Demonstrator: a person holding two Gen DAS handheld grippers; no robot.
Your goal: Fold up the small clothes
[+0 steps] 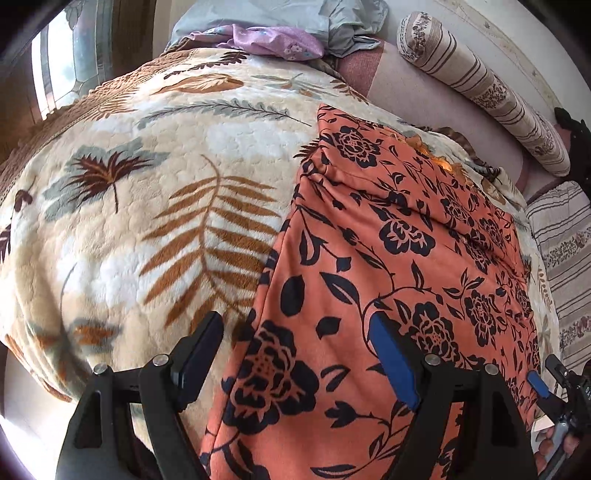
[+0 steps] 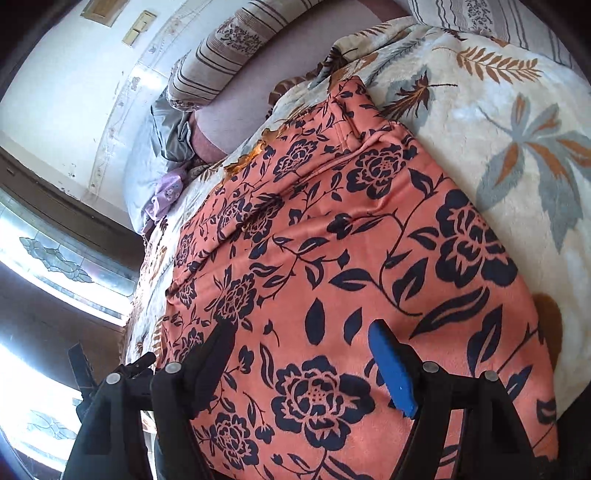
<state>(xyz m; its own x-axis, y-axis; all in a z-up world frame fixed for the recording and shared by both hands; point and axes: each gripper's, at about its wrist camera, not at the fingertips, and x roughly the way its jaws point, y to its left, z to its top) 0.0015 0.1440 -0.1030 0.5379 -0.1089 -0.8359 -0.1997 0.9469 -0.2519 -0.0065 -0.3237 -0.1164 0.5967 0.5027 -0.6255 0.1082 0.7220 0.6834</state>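
Observation:
An orange garment with a dark floral print [image 1: 369,280] lies spread flat on the cream leaf-pattern blanket [image 1: 147,229]. Its far end shows folds and a frilly orange trim [image 1: 439,158]. My left gripper [image 1: 299,350] is open and empty, hovering over the garment's near left edge. In the right wrist view the same garment [image 2: 351,258] fills the middle. My right gripper [image 2: 306,350] is open and empty above its near end. The right gripper also shows at the left wrist view's lower right edge [image 1: 554,391].
A striped bolster pillow [image 1: 480,85] lies at the far side by the wall. A purple floral cloth [image 1: 273,40] and a grey-blue cloth [image 1: 325,22] sit at the bed's far end. A window [image 2: 48,258] is beside the bed. The blanket extends left of the garment.

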